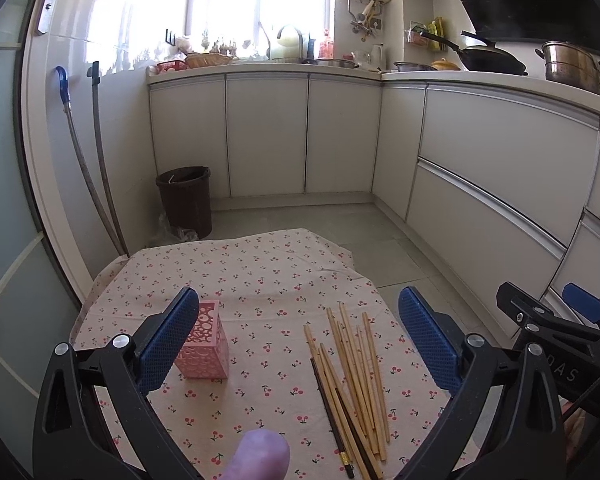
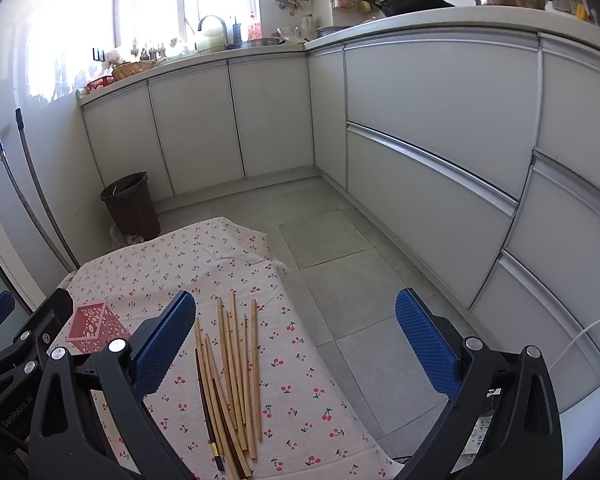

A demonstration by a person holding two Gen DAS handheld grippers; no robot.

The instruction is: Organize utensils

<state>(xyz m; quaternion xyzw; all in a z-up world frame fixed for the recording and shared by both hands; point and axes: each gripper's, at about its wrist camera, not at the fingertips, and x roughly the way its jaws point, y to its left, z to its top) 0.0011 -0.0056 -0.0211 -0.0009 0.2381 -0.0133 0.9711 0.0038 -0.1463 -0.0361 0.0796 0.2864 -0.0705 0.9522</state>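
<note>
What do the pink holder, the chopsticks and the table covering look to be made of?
Pink holder: likely moulded plastic, matt, its walls pierced with circle cut-outs. Pale chopsticks: look like bamboo or wood, unvarnished tan. Dark chopsticks: probably lacquered wood or plastic; a gold band shows near one end. Tablecloth: thin woven fabric with a cherry print, creased and draping at its edges.

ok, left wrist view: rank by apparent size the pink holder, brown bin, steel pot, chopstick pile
1. chopstick pile, nearest the camera, which inflates it
2. brown bin
3. pink holder and steel pot: look alike, not ranked; the pot is much farther.
</note>
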